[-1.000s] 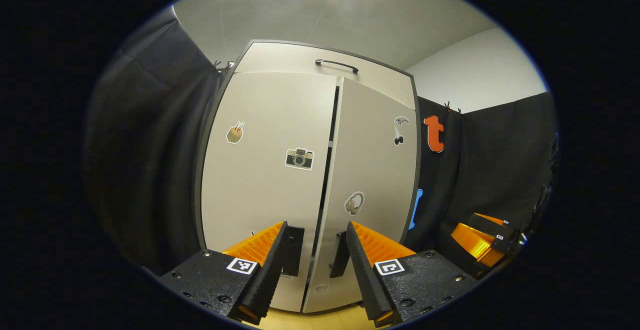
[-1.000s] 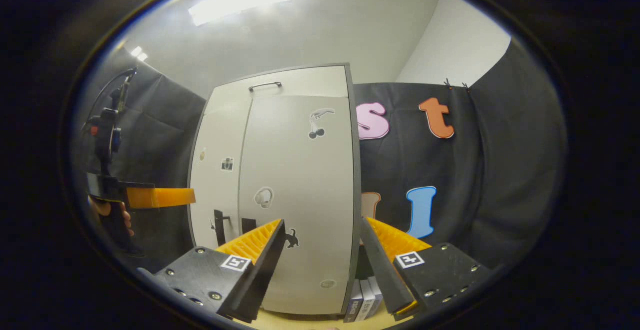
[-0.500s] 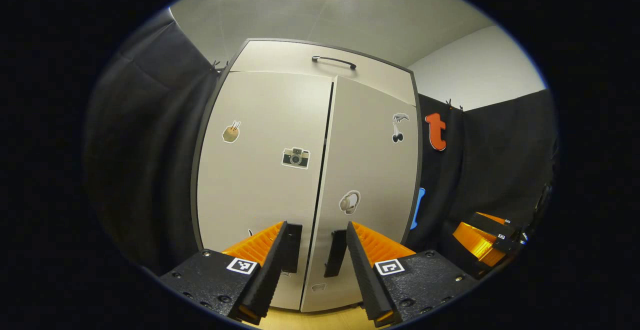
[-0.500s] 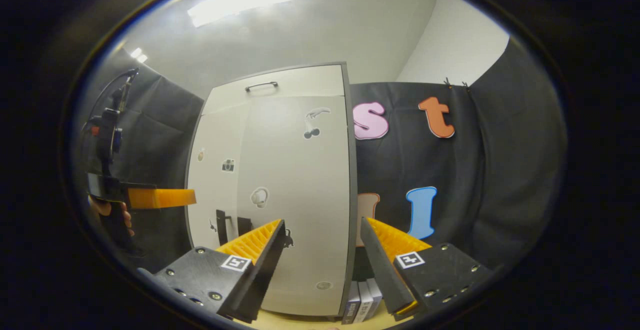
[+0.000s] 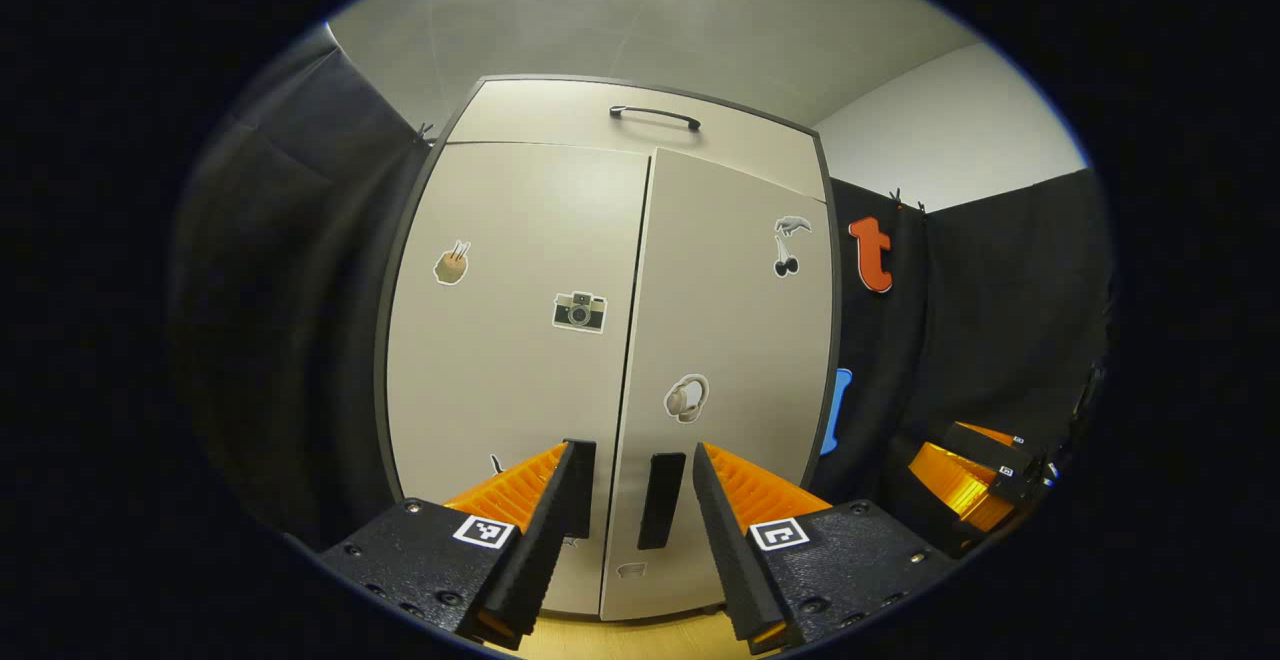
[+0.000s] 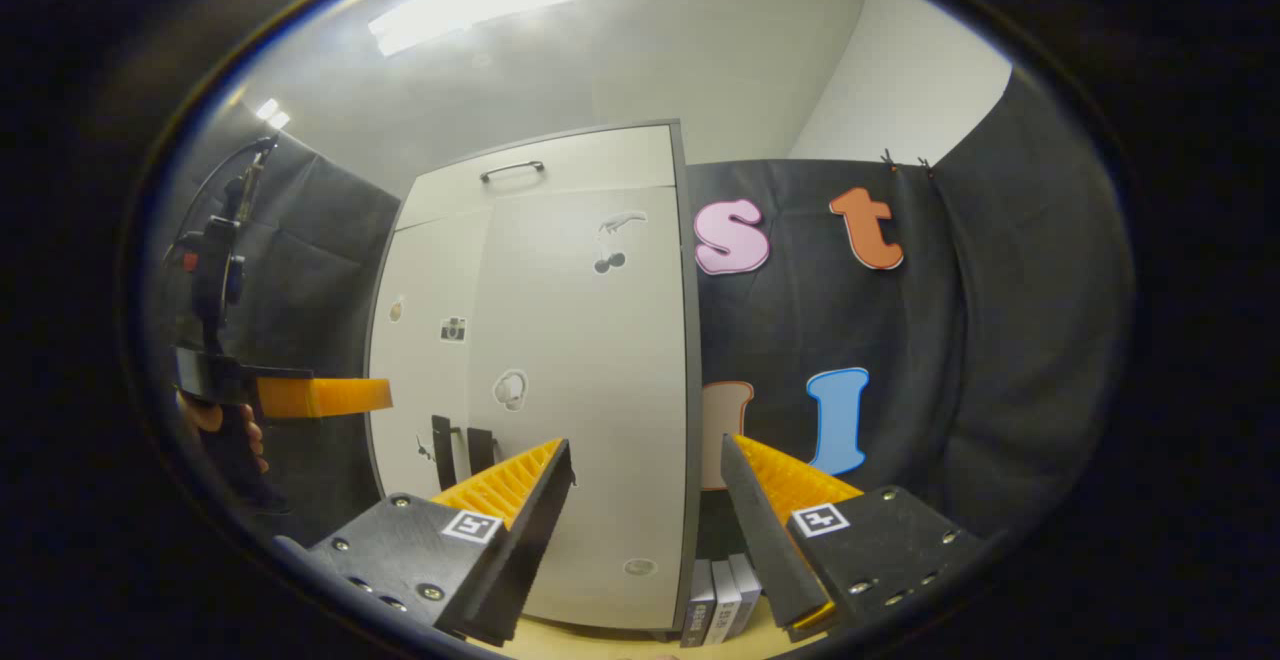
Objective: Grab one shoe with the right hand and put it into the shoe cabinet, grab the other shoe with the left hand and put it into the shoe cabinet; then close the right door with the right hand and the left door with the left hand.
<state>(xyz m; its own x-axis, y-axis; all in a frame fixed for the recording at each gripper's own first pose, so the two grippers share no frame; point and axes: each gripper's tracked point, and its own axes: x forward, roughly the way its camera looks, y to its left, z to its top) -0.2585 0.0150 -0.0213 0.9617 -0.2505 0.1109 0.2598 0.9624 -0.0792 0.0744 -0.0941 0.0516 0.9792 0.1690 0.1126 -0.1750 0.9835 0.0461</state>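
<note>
Shoe cabinet (image 5: pixel 610 340) doors shut, no readable writing; left gripper (image 5: pixel 628 500) and right gripper (image 6: pixel 645 500) wide apart, empty.

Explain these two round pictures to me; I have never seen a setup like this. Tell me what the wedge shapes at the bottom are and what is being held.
Each picture comes from a camera riding on a hand-held tool with two fingers; a person carries one tool in each hand. The wedges at the bottom are that tool's own fingers. In the left gripper view, the left tool points at the shoe cabinet, whose left door and right door look shut, stickers on both. In the right gripper view, the right tool faces the same cabinet from its right side, with some books on the floor beside it. Both tools are open and hold nothing. The person's hand holds the left tool.
</note>
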